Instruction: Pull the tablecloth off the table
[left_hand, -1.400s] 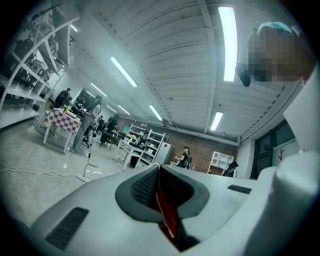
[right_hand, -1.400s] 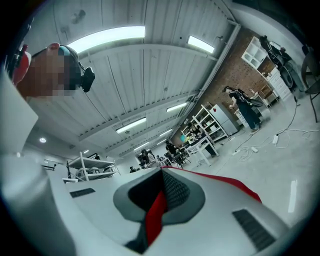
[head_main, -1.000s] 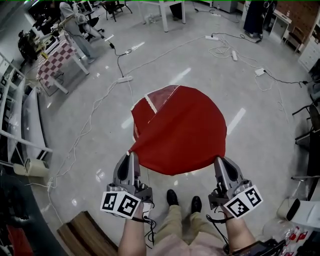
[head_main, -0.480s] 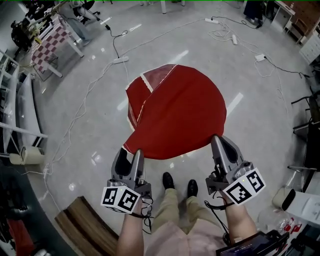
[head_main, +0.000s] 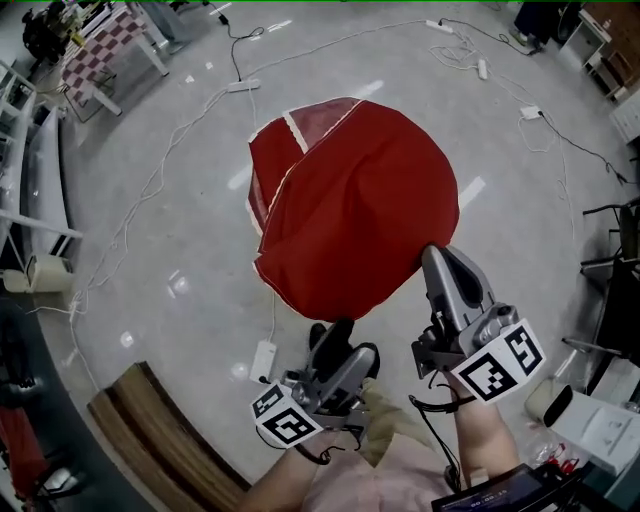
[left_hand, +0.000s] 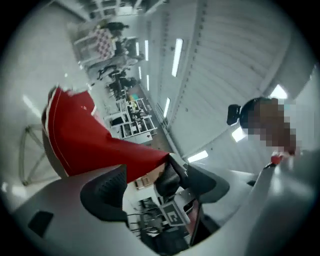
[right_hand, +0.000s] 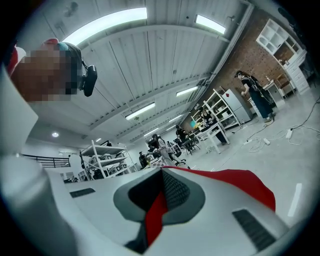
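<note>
The red tablecloth (head_main: 350, 200) with a white hem spreads out over the grey floor in front of me in the head view. My right gripper (head_main: 437, 256) is shut on its near edge, and a red strip of cloth (right_hand: 155, 215) shows pinched between the right gripper (right_hand: 161, 192) jaws. My left gripper (head_main: 338, 338) is drawn back near my legs and angled to the right; its jaws are opening with nothing between them. In the left gripper view, the left gripper (left_hand: 157, 195) looks at the cloth (left_hand: 80, 135) and at the right gripper's marker cube (left_hand: 173, 218).
A wooden bench (head_main: 150, 425) lies at the lower left. A white power strip (head_main: 262, 360) and cables (head_main: 150, 200) are on the floor. A checkered table (head_main: 100, 40) stands at the far left, shelving (head_main: 30, 180) along the left, a chair (head_main: 615, 230) at the right.
The left gripper has let go of the cloth's corner, opened, pulled back toward my body and turned right. The cloth now hangs from the right gripper alone.
</note>
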